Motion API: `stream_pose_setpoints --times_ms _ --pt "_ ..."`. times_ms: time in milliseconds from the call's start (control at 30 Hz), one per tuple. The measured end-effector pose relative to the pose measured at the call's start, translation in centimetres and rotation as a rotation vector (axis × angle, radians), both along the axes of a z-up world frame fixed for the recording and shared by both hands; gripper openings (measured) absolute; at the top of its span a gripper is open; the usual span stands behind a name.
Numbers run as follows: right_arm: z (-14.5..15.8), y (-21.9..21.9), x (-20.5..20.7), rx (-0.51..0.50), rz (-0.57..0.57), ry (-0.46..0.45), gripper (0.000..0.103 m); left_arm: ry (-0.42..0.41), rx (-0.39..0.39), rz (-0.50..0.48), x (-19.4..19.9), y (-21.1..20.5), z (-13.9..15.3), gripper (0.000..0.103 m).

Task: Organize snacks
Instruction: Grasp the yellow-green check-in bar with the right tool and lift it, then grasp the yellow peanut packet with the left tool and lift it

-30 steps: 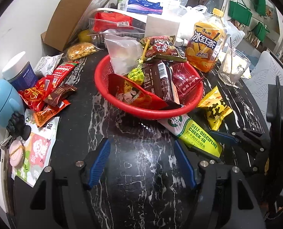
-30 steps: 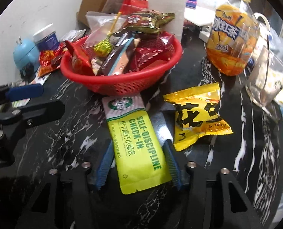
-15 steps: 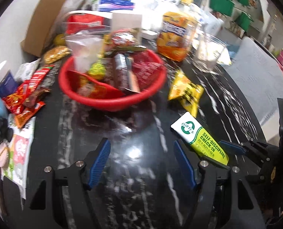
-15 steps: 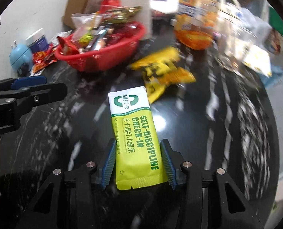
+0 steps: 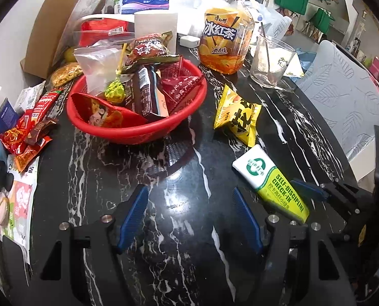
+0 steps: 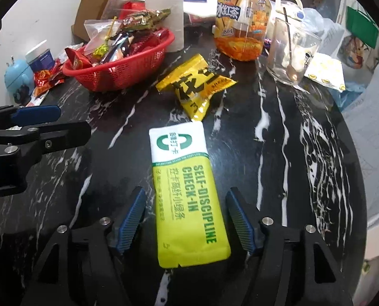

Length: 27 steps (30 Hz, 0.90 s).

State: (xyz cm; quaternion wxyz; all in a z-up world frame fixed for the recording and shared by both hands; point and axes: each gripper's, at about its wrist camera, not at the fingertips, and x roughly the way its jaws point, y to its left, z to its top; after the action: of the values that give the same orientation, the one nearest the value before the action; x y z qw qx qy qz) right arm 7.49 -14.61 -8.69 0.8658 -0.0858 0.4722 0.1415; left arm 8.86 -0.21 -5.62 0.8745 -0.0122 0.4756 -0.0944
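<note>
I'm keeping the left hand-held gripper (image 5: 189,219) spread and empty over the bare black marble tabletop (image 5: 184,178), just in front of the red basket (image 5: 138,132) already heaped with snacks. I'm loosening the right hand-held gripper (image 6: 186,219); its jaws have just been opening, clear of the yellow-green "SELF-DISCIPLINE CHECK-IN" pouch (image 6: 186,191) lying flat between them, apparently set aside from the basket.

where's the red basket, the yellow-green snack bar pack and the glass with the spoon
red basket (image 5: 138,133): left wrist view, front rim.
yellow-green snack bar pack (image 6: 189,199): right wrist view, middle of the printed face.
glass with the spoon (image 6: 295,58): right wrist view, side wall.
</note>
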Motion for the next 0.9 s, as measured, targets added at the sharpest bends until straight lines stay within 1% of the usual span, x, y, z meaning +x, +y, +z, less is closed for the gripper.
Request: stream_pose_setpoints --times_ms 33,67,133,200,333,433,533,733,867,900 --pt "0.1 0.0 -0.1 0.002 0.003 -0.016 0.046 -0.001 -0.001 -0.007 0.1 -0.2 0.0 0.068" --pt "0.2 0.0 -0.1 0.003 0.004 -0.016 0.045 -0.002 -0.004 -0.014 0.3 -0.4 0.0 0.068" --pt "0.4 -0.4 -0.1 0.02 0.001 -0.021 0.039 -0.003 -0.02 -0.028 0.7 -0.8 0.0 0.068" --pt "0.7 -1.2 0.0 0.045 -0.028 -0.025 0.037 -0.009 -0.025 -0.039 1.3 -1.4 0.1 0.068" --pt "1.2 -3.3 0.3 0.102 -0.077 -0.031 0.037 -0.031 -0.007 -0.064 2.4 -3.0 0.2 0.068" --pt "1.9 -5.1 0.8 0.107 -0.123 -0.05 0.037 -0.05 -0.009 -0.093 3.5 -4.5 0.3 0.068" --pt "2.3 -6.6 1.4 0.129 -0.148 -0.056 0.037 -0.059 -0.016 -0.111 4.9 -5.9 0.4 0.068" --pt "2.7 -8.7 3.3 0.138 -0.178 -0.075 0.037 -0.073 -0.018 -0.131 7.6 -7.9 0.0 0.068" --pt "2.7 -9.8 4.5 0.139 -0.188 -0.08 0.037 -0.068 0.021 -0.126 9.3 -8.8 -1.0 0.068" --pt "2.7 -9.8 4.6 0.139 -0.19 -0.08 0.037 -0.08 0.036 -0.13 9.3 -9.0 -1.1 0.068"
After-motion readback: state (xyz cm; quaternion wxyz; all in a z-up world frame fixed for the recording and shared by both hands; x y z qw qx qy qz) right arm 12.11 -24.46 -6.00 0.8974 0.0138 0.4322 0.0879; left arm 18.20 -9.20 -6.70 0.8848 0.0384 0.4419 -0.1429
